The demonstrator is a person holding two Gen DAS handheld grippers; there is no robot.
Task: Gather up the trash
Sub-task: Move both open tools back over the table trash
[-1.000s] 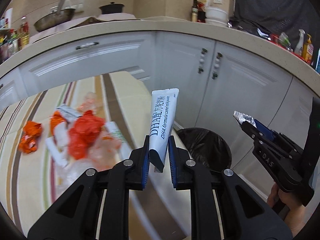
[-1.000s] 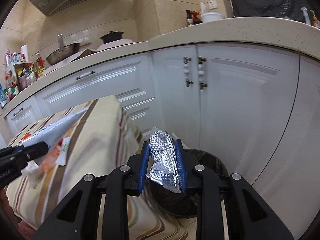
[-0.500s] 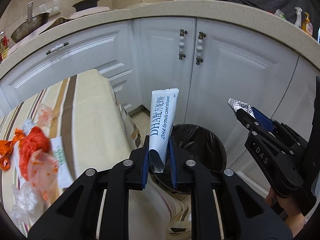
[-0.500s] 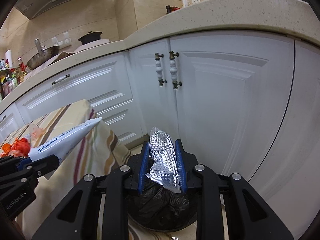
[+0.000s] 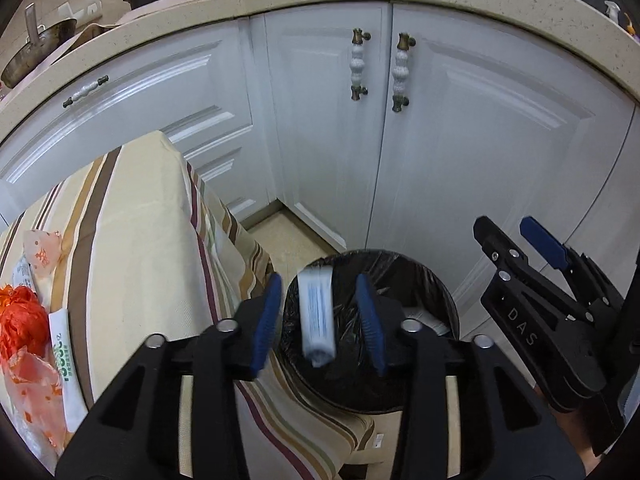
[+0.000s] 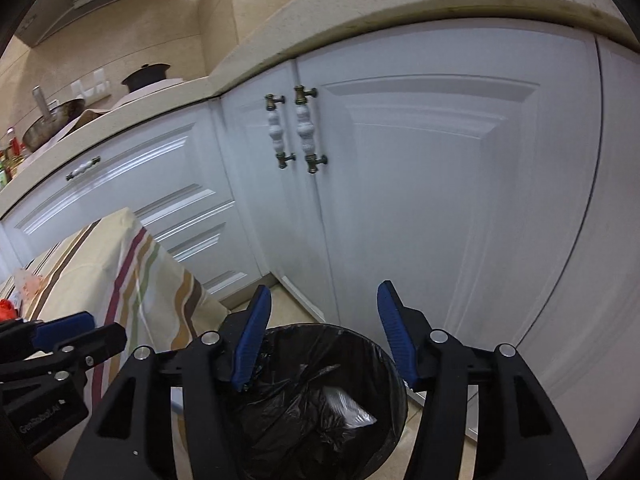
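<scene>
Both grippers hang over a round bin lined with a black bag (image 5: 404, 280) (image 6: 304, 400), on the floor between the table and the cabinets. My left gripper (image 5: 320, 312) has its jaws opening; the white and blue sachet (image 5: 318, 316) is blurred between them, free of the pads and dropping toward the bin. My right gripper (image 6: 324, 332) also has its jaws opening, with nothing between them. The crumpled foil wrapper (image 6: 348, 408) lies inside the bag. The right gripper (image 5: 516, 240) also shows at the right of the left wrist view, and the left gripper (image 6: 76, 332) at the left of the right wrist view.
A table with a striped cloth (image 5: 140, 240) stands left of the bin and carries an orange-red bag (image 5: 20, 320), a pinkish printed wrapper (image 5: 36, 396) and a white sachet (image 5: 64, 360). White cabinet doors (image 5: 440, 140) and a counter edge close off the back.
Both grippers moved over the bin and lower. The left let go of the sachet, which now falls. The right let go of the foil wrapper, which now lies in the bag.
</scene>
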